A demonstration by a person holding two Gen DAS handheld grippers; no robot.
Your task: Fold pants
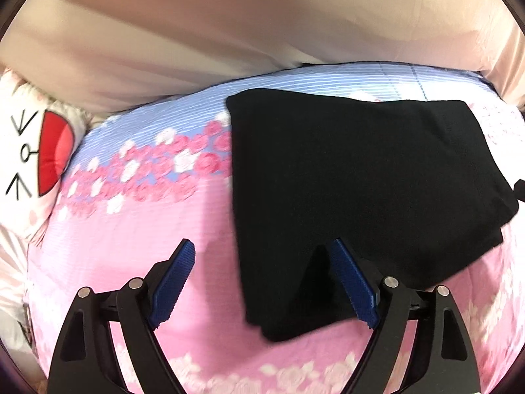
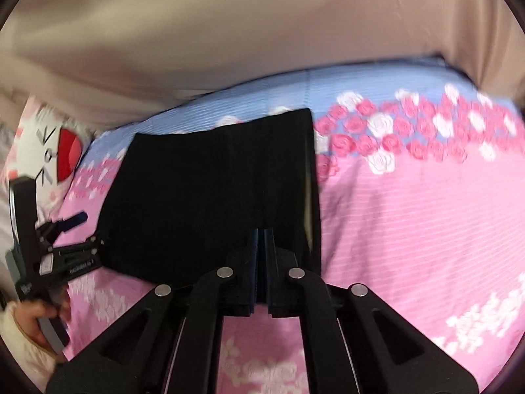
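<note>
On the bed: pants [image 1: 361, 197] lay folded compact on the floral bedspread [image 1: 147, 229].
Left gripper [image 1: 262, 282]: wide, empty.
Right gripper [image 2: 261, 262]: closed, apparently empty.
Left to do: little, perhaps nothing.

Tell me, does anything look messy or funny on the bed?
Mostly tidy. The black pants lie folded flat on the flowery bedspread, but one bottom layer sticks out past the top layer at the right corner, so the edges don't quite match.

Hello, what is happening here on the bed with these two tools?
A person holding a gripper in each hand is folding black pants on a pink and blue floral bedspread. The pants already lie in a compact folded shape. The left gripper is open over their near corner; the right gripper is shut at their near edge, whether on cloth is unclear.
</note>
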